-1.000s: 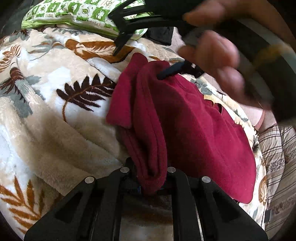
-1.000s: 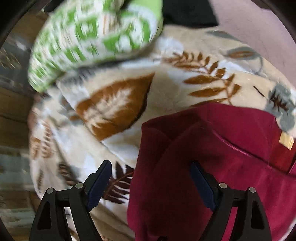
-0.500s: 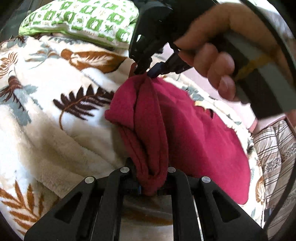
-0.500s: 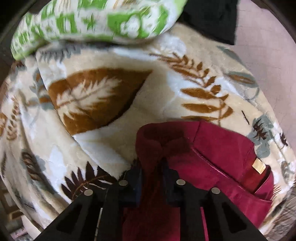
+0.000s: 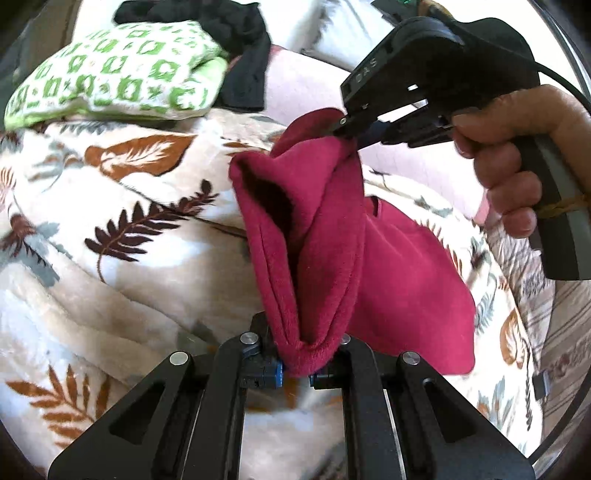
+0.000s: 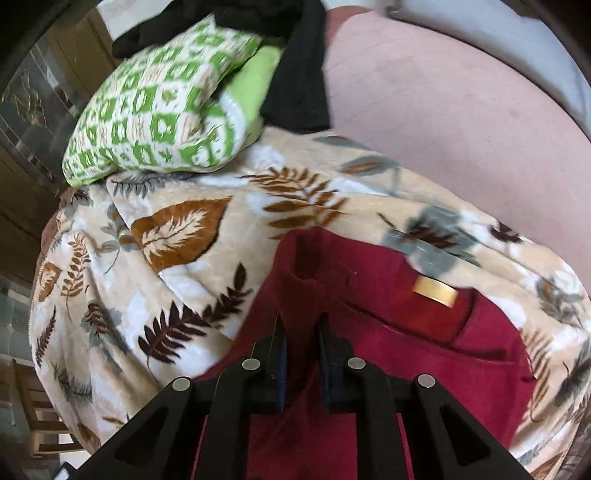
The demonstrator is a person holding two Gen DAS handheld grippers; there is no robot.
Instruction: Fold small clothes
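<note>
Leaf-print blanket [image 6: 192,206] over bed, green pillow [image 6: 162,107] behind, both tools [image 5: 295,373] [image 6: 301,354] clamped on red garment [image 5: 325,258].

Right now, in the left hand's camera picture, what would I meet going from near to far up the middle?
Left fingers → maroon fleece garment → right fingers pinching its top → pink sheet → white pillow.
</note>
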